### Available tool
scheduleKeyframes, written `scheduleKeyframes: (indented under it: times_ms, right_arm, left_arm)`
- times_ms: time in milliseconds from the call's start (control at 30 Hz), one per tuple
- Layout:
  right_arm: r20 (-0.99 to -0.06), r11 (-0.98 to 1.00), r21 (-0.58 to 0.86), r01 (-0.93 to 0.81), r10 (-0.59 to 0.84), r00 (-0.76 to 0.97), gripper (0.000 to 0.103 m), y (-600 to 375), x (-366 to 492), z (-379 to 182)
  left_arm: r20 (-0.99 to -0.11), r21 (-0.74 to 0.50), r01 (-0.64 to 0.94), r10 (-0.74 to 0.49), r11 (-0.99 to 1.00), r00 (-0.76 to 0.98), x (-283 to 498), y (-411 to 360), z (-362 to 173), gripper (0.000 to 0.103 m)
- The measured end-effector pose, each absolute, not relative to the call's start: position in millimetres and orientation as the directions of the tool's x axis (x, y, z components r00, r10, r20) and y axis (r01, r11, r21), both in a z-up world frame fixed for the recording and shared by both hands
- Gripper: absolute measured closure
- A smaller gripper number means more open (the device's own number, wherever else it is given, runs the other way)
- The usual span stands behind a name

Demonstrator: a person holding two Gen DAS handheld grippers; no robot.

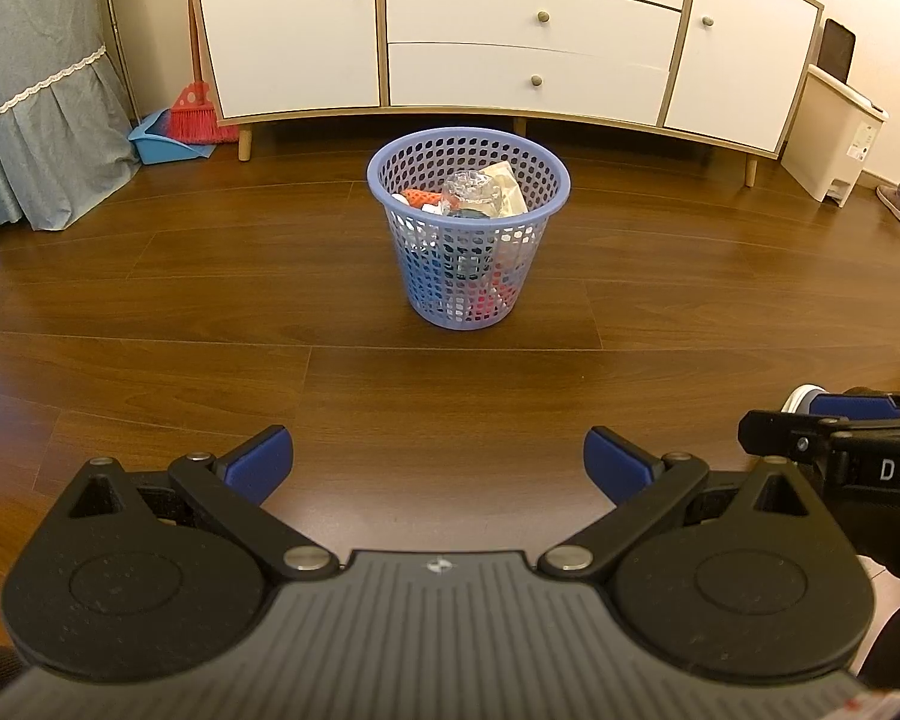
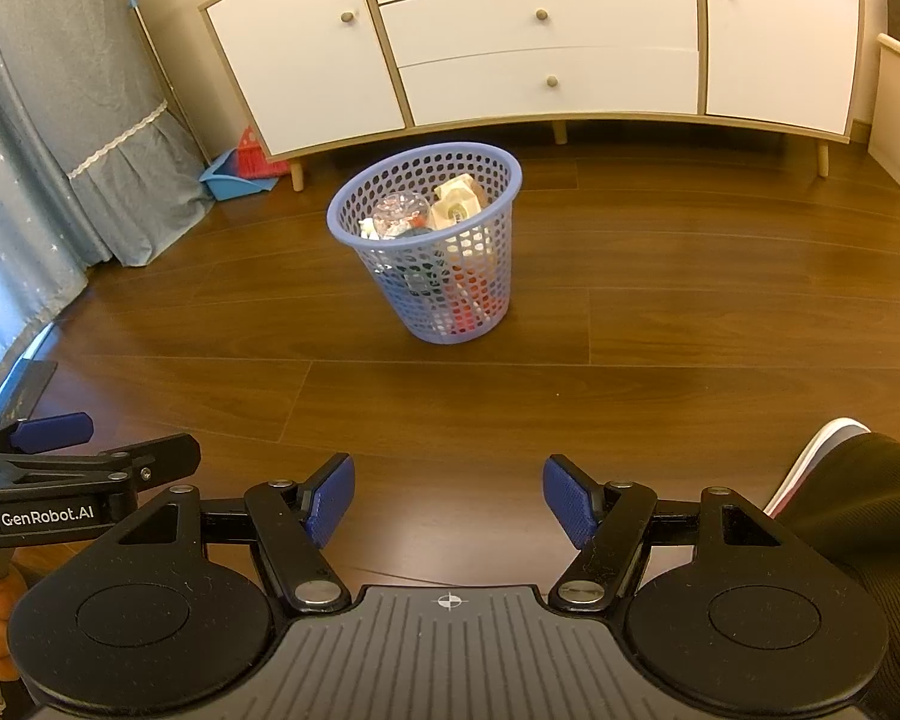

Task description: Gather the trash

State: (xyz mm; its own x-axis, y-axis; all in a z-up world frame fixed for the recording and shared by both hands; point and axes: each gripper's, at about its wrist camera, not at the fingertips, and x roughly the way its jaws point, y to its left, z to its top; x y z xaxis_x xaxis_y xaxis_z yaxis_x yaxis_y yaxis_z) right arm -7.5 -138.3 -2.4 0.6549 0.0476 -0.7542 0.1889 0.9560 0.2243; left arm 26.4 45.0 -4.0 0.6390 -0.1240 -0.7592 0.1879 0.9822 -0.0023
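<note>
Wood-plank floor point(image 1: 150, 300) fills both views, bare between the grippers and the far wall; no loose litter visible on it anywhere in frame. Behind, a long white sideboard point(image 1: 510, 30) on short legs runs along the wall, grey curtain point(image 1: 30, 120) far left of both grippers, pale pedal bin point(image 1: 834, 132) far right. Red hand broom and blue dustpan point(image 1: 174, 132) lean at the sideboard's left end. Task's thing: blue perforated wastebasket point(image 1: 468, 228) standing upright on the floor, well apart from both grippers, straight ahead of the left gripper point(image 1: 438, 468) and ahead, slightly left of centre, for the right gripper point(image 2: 447, 498). Basket's long axis vertical, mouth up; in the right wrist view it looks tilted, probably lens effect. Contents reach near the rim: clear crumpled plastic bottle point(image 2: 399, 213), cream paper carton or wrapper point(image 2: 459, 201), orange-red scraps lower down. Left gripper: blue pads spread wide, nothing between them. Right gripper: likewise spread wide and empty. The two sit side by side, each showing at the edge of the other's view; neither clearly nearer the basket, though the basket is more centred on the left. Judgement: collection looks about done; any further move would run straight forward to the rim.
</note>
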Motion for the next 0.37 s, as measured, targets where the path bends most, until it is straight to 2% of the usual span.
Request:
scheduleKeyframes:
  times_ms: [367]
  right_arm:
    - [-0.753,0.956,0.225,0.187,0.049,0.656,0.036,-135.1,-6.3,-2.1]
  left_arm:
    - [-0.753,0.005,0.189,-0.12,0.982,0.647,27.7,45.3,-3.8,0.001]
